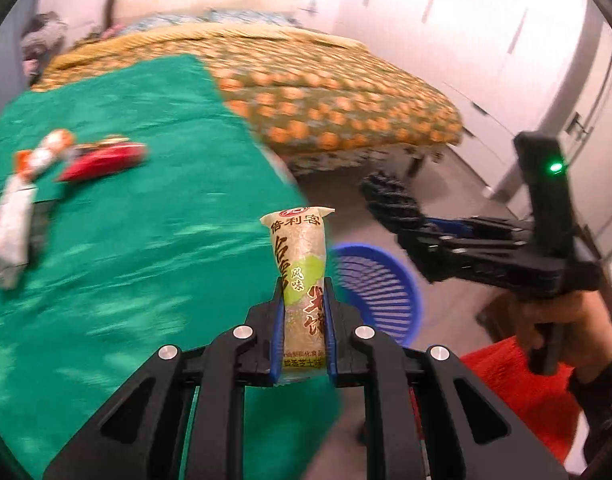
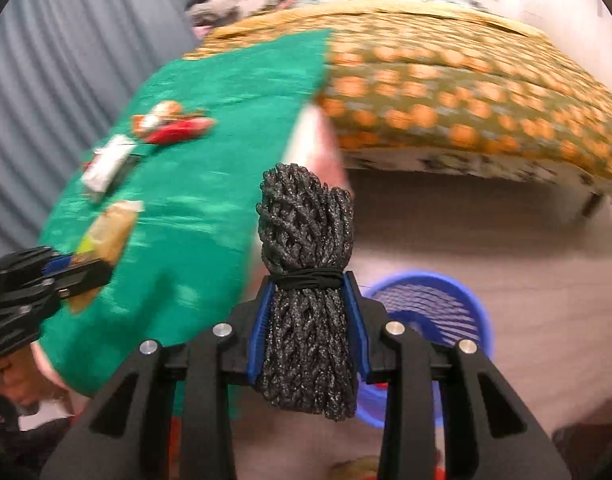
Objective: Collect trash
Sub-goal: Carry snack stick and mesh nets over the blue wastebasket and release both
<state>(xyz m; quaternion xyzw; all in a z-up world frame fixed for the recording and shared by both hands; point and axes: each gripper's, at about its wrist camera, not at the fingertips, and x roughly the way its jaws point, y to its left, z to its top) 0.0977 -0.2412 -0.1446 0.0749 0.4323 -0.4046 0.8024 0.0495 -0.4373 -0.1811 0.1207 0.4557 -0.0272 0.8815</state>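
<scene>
Over the green table edge, the left gripper point(image 1: 304, 312) squeezes a snack pack point(image 1: 301, 276) and the right gripper point(image 2: 308, 312) squeezes a black net point(image 2: 306, 272), both near the blue bin point(image 2: 438, 312) below, likely for dropping

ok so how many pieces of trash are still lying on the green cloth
3 that I can make out: a red wrapper, an orange-and-white wrapper beside it, and a white packet nearer the edge. Blur may hide more.
</scene>
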